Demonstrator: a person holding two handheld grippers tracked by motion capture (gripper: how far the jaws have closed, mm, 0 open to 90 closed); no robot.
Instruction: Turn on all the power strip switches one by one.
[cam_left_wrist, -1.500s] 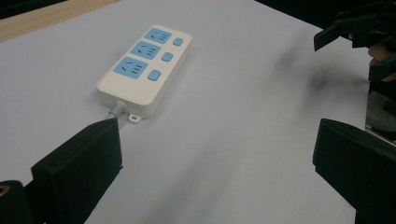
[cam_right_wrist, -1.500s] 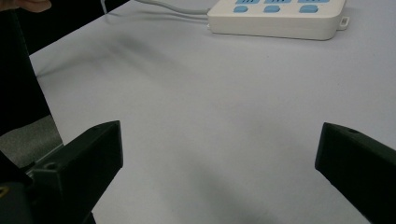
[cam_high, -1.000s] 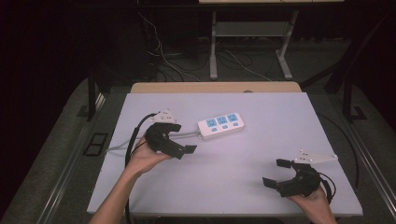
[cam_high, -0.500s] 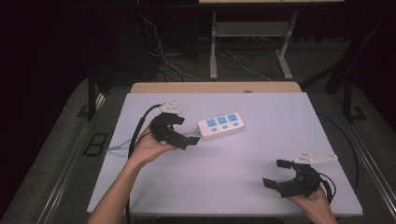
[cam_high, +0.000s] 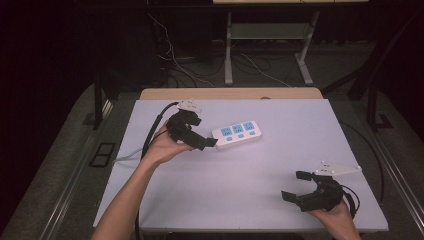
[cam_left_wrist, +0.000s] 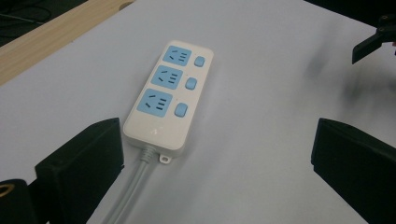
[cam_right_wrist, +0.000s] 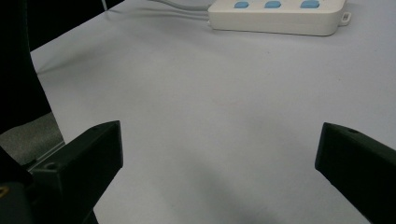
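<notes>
A white power strip (cam_high: 236, 134) with three blue sockets and blue switches lies flat on the white table (cam_high: 280, 150), left of centre. My left gripper (cam_high: 202, 132) is open at the strip's cable end, its jaws wide apart and not touching it. In the left gripper view the strip (cam_left_wrist: 168, 100) lies just ahead of my left gripper (cam_left_wrist: 219, 140), nearer one jaw, and its grey cable (cam_left_wrist: 126, 196) runs back between the jaws. My right gripper (cam_high: 295, 185) rests open at the table's front right. In the right gripper view the strip (cam_right_wrist: 275, 16) is far beyond my right gripper (cam_right_wrist: 219, 149).
A wooden strip (cam_high: 230, 93) borders the table's far edge. The strip's cable (cam_high: 125, 157) trails off the left edge. Behind the table, loose cables (cam_high: 260, 65) and a metal stand (cam_high: 228, 50) sit on the dark floor. The other gripper (cam_left_wrist: 376, 39) shows far off in the left gripper view.
My left gripper has moved right and forward, up to the power strip's cable end. The right gripper and the strip have stayed put.
</notes>
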